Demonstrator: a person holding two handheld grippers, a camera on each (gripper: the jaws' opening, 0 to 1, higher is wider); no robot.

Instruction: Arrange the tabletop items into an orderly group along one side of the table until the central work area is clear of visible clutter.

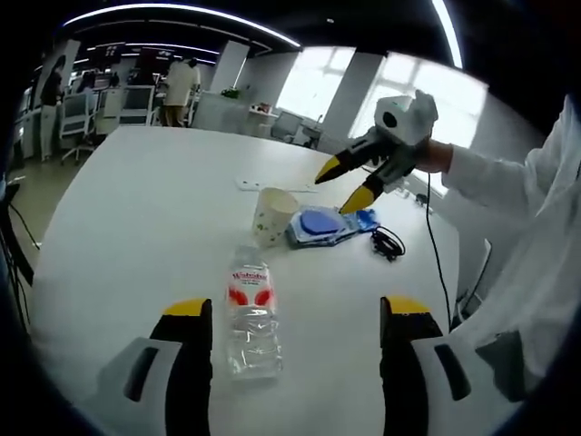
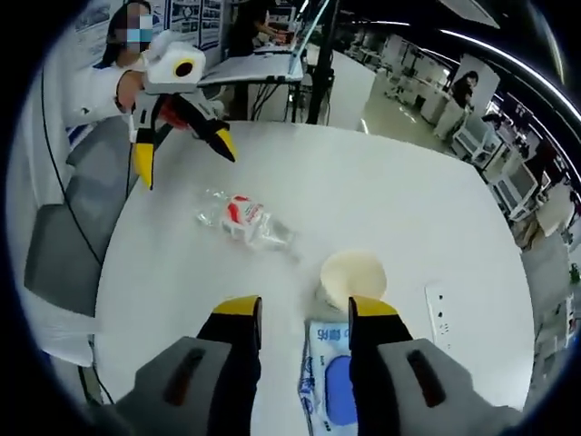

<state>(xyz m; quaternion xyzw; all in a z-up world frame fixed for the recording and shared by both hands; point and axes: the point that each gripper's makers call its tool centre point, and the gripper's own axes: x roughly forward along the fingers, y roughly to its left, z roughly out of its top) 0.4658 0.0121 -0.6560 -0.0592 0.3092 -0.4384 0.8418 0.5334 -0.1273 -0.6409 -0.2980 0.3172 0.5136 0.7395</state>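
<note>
Hovering agape: left tool over bottle, right tool near cup; table bare beyond.

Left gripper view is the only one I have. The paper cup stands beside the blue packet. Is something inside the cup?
Observer: The right gripper view looks down into the paper cup. What shows of its inside looks empty.
Operator: Is the right tool lined up with the blue packet?
Observer: Yes. In that view the blue packet lies between the open jaws of the right tool. I cannot tell whether they touch it.
</note>
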